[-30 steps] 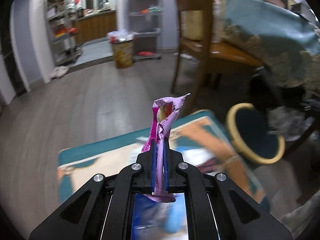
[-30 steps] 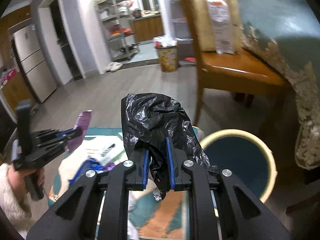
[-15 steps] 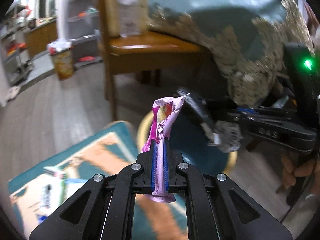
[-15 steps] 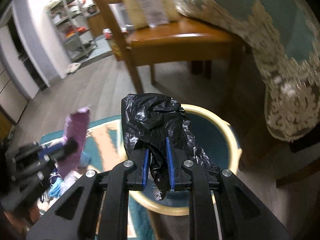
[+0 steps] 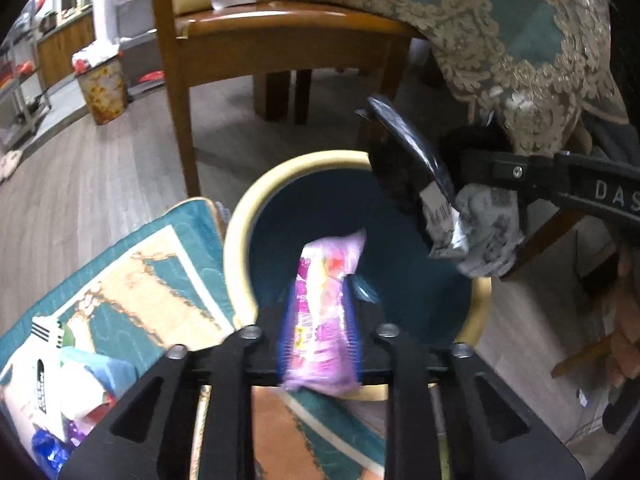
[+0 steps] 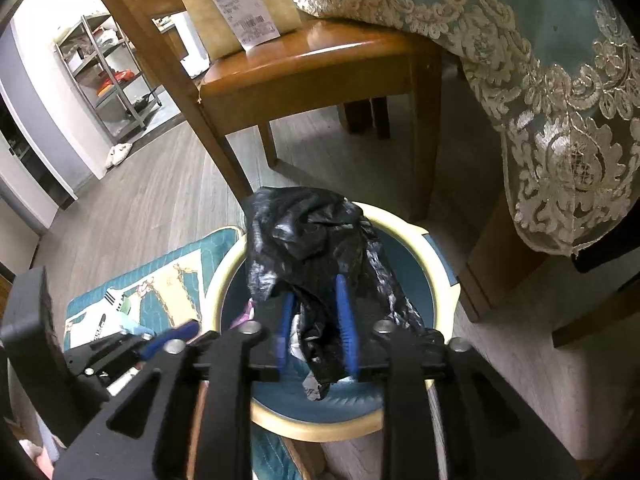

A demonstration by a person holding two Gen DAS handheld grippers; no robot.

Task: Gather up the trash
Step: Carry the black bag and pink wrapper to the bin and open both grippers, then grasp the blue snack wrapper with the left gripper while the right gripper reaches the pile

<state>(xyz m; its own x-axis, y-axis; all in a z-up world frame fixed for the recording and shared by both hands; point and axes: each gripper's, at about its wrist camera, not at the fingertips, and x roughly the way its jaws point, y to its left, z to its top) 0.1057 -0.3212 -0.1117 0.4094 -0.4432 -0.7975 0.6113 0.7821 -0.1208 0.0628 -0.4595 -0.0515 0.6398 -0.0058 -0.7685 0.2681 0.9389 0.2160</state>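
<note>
Both my grippers hang over the round bin (image 6: pixel 438 264) on the floor, and their jaws have just been opening: the pink wrapper (image 5: pixel 322 312) sits loose between my left gripper (image 5: pixel 318 320) jaws, the black plastic bag (image 6: pixel 316 248) between my right gripper (image 6: pixel 314 328) jaws.

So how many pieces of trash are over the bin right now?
2. The pink wrapper sits between the left gripper's jaws, which have just been opening; the black plastic bag hangs between the right gripper's just-opening jaws, above the bin. Anything already inside is hidden.
</note>
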